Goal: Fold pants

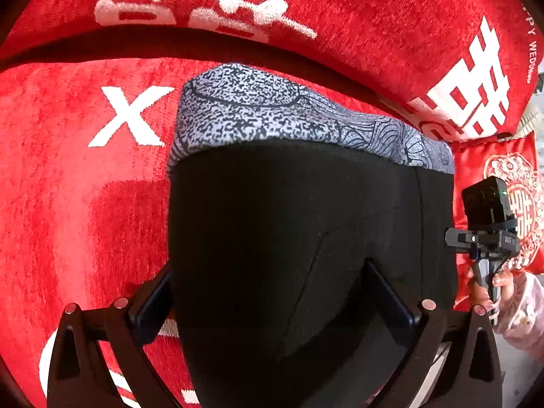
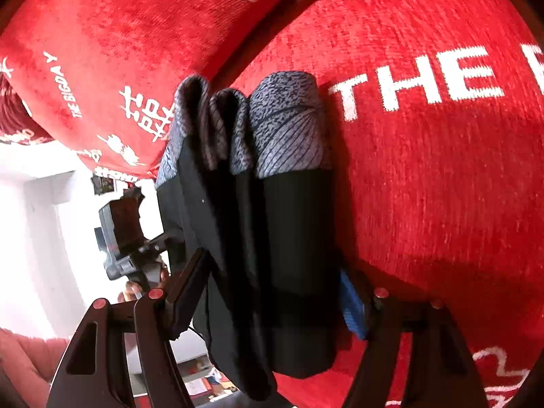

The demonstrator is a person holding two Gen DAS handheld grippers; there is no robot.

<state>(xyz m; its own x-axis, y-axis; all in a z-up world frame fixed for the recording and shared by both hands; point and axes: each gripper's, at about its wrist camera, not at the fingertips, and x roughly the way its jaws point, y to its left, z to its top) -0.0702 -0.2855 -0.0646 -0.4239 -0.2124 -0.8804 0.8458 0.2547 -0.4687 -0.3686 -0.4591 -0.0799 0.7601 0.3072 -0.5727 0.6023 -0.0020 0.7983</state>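
The folded black pants (image 1: pixel 299 238) with a grey patterned waistband (image 1: pixel 272 112) sit over the red sofa seat (image 1: pixel 68 187). My left gripper (image 1: pixel 272 292) is shut on the pants, with the folded stack between its fingers. In the right wrist view the pants (image 2: pixel 268 238) show as several folded layers on edge, grey band (image 2: pixel 285 122) at the far end. My right gripper (image 2: pixel 272 289) is shut on that stack. Each gripper shows in the other's view, the right one (image 1: pixel 486 234) at the right edge and the left one (image 2: pixel 129 238) at the left.
Red sofa back cushions (image 1: pixel 374 17) with white lettering rise behind the seat. A red embroidered pillow (image 1: pixel 510 197) lies at the right. The seat cover (image 2: pixel 442 187) reads "THE". A white wall and floor (image 2: pixel 40 221) lie beyond the sofa's end.
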